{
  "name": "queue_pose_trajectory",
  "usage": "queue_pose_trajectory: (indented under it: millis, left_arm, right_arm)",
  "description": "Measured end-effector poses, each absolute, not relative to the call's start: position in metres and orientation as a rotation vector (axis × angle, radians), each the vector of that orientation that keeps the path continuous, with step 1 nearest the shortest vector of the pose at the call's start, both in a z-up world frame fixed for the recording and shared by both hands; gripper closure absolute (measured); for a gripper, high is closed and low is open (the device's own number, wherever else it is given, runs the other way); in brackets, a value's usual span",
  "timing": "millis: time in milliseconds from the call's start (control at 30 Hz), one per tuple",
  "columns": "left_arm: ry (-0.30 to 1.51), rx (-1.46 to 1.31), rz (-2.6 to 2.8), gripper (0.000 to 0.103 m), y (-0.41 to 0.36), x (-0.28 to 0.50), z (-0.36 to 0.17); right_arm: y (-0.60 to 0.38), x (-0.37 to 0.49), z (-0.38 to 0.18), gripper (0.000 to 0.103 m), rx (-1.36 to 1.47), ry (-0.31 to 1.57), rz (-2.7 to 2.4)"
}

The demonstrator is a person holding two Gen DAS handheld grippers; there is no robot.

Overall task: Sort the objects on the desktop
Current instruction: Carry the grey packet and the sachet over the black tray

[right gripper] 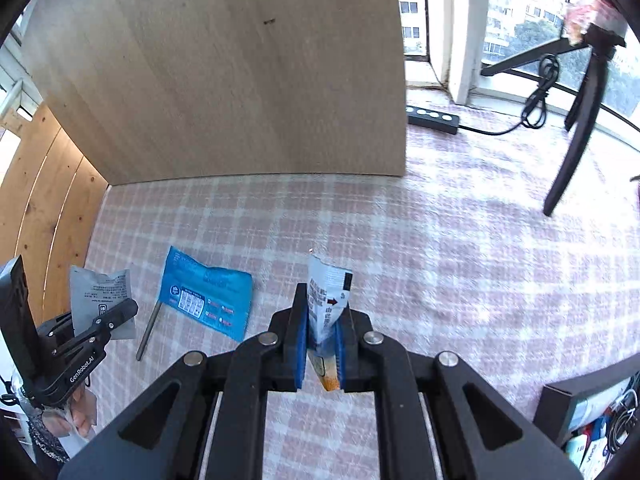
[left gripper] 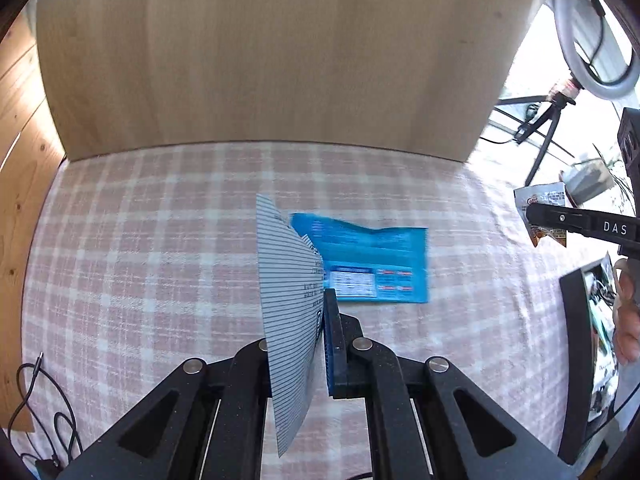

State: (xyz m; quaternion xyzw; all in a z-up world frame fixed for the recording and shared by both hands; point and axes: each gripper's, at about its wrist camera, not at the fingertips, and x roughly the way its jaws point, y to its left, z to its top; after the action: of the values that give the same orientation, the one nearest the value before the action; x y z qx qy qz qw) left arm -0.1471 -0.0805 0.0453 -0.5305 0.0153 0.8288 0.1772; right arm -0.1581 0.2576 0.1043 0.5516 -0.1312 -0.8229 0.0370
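Observation:
My left gripper [left gripper: 316, 300] is shut on a grey striped packet [left gripper: 290, 312] and holds it upright above the pink checked tablecloth [left gripper: 160, 240]; this gripper [right gripper: 124, 312] and packet [right gripper: 100, 296] also show at the left of the right wrist view. A blue packet [left gripper: 372, 264] lies flat on the cloth just beyond it, also seen in the right wrist view [right gripper: 208, 296]. My right gripper [right gripper: 324, 316] is shut on a white and orange sachet [right gripper: 326, 304]; both show at the right edge of the left wrist view, the gripper [left gripper: 532, 216] and the sachet [left gripper: 540, 200].
A wooden board [left gripper: 260, 60] stands upright at the back of the table. A thin metal rod [right gripper: 148, 330] lies left of the blue packet. A black box [right gripper: 592, 408] of odds and ends sits at the right. A tripod [right gripper: 576, 128] and power strip [right gripper: 432, 118] stand far right.

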Motion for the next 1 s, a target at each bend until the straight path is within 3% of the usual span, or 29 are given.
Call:
queue_pose_trajectory:
  millis: [533, 767, 1000]
  left_arm:
    - [0.196, -1.280, 2.027, 0.097, 0.115, -0.048, 0.139]
    - [0.261, -1.225, 1.844, 0.097, 0.319, -0.037, 0.134]
    - [0.330, -1.177, 1.670, 0.097, 0.365, 0.042, 0.143]
  right_arm:
    - [0.413, -0.014, 0.153, 0.092, 1.640, -0.668, -2.796]
    - [0.477, 0.054, 0.158, 0.092, 1.667, -0.805, -2.904]
    - [0.516, 0.098, 0.153, 0.092, 1.696, -0.923, -2.956]
